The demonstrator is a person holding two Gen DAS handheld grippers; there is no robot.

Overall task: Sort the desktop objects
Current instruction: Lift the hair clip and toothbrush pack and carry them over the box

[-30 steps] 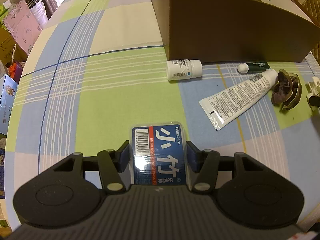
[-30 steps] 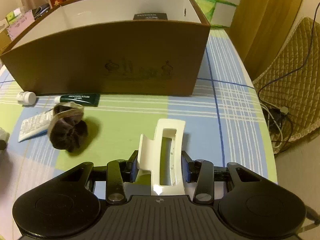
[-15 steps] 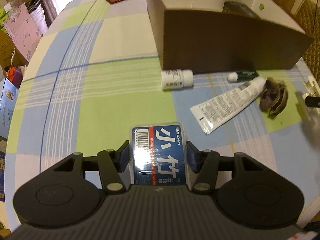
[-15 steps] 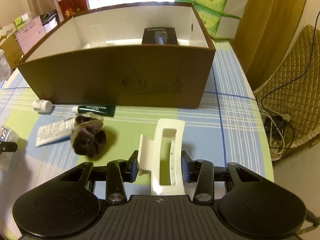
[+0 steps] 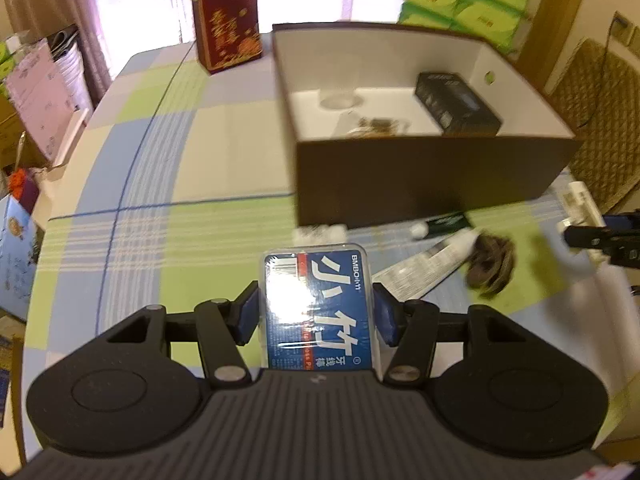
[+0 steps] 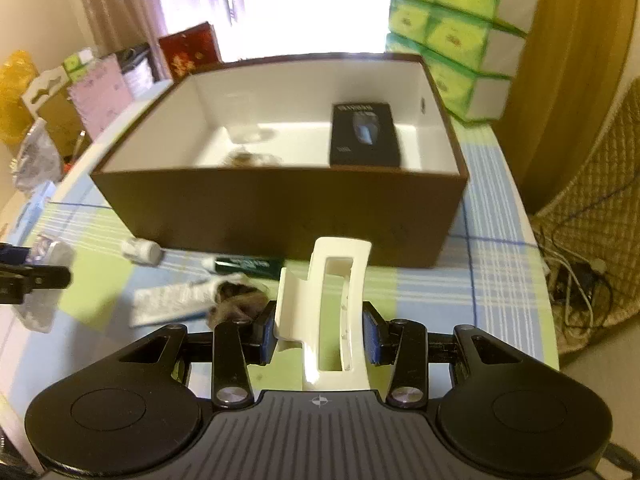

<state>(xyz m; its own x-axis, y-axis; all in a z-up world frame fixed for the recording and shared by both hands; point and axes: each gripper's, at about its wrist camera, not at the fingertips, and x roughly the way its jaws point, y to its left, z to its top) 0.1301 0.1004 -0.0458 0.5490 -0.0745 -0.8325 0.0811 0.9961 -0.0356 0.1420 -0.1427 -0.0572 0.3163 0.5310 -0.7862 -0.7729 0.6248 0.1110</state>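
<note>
Left gripper [image 5: 316, 314] clamped on a flat blue plastic pack with white characters [image 5: 318, 308], blue pads pressed on both long sides, pack lifted above the checked green, blue and white tablecloth [image 5: 168, 184]. Right gripper [image 6: 319, 332] closed on a white plastic clip-like holder with a long slot [image 6: 332, 300], held upright between the pads, also off the table.

Ahead of both grippers stood a large brown cardboard box with white inside [image 6: 280, 208], open on top. Inside, at the right part, lay a black rectangular carton [image 6: 365, 134]; near the front wall, at the left part, some small brownish thing [image 6: 250, 158], too blurred to name.

On the cloth just before the front wall of the box lay a small white bottle on its side [image 6: 140, 250], a dark green tube with white cap [image 6: 244, 266], a long white tube with small print [image 6: 172, 304] and a dark brown crumpled scrunchie-like bundle [image 5: 490, 266], this last touching the cap end of the white tube. All four apart from the grippers.

Behind the box stood a dark red carton with gold ornament [image 5: 226, 24] at the far edge of the table, and stacked green tissue packs [image 6: 460, 36] at the right. At the right of the table stood a woven wicker chair [image 6: 596, 216].
</note>
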